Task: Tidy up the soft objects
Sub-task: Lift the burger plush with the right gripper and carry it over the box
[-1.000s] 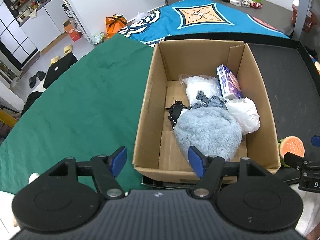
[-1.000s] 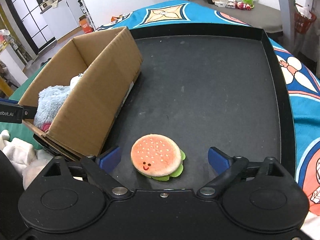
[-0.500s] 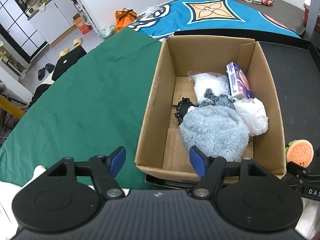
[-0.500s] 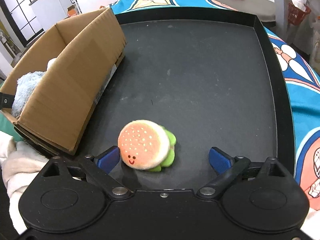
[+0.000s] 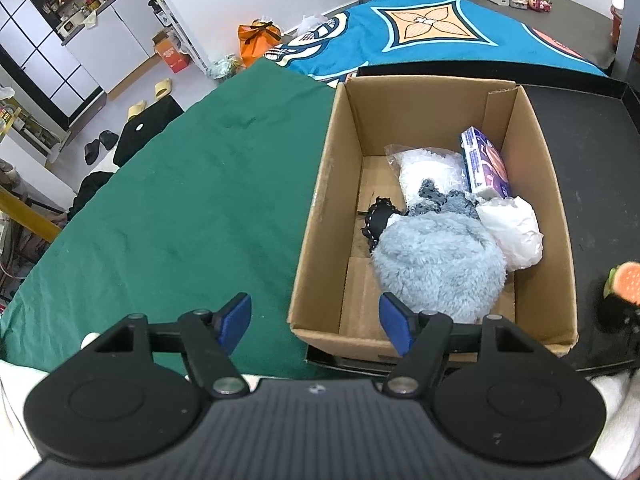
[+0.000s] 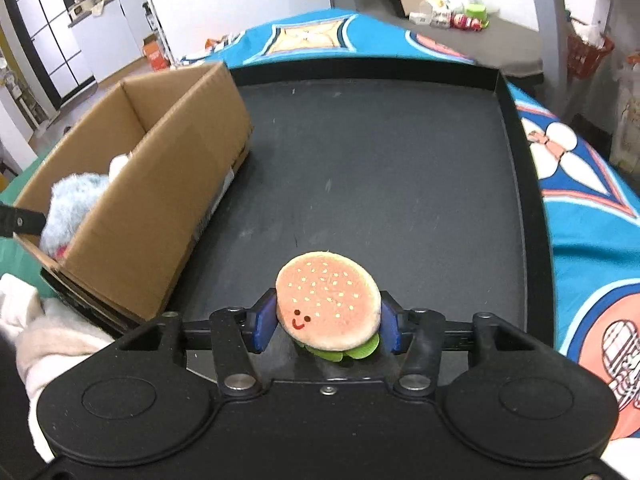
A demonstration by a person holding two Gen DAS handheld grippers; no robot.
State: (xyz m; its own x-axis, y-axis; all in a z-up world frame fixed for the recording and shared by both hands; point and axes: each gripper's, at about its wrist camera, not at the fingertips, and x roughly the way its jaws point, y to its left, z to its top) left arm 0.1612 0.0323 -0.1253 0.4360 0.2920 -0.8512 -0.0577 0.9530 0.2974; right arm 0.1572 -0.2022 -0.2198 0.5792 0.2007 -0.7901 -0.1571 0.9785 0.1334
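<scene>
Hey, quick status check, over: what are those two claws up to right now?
Right gripper shut on burger plush, above black tray. Left gripper open, empty, near cardboard box. Box partly filled; nothing blocking.

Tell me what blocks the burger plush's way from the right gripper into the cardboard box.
Only the cardboard box wall beside the burger plush, held in the right gripper; it must clear that rim. Inside, bare floor remains left of the fluffy blue plush.

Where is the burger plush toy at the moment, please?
In the right wrist view, the burger plush sits between the right gripper fingers, above the black tray, right of the cardboard box.
</scene>
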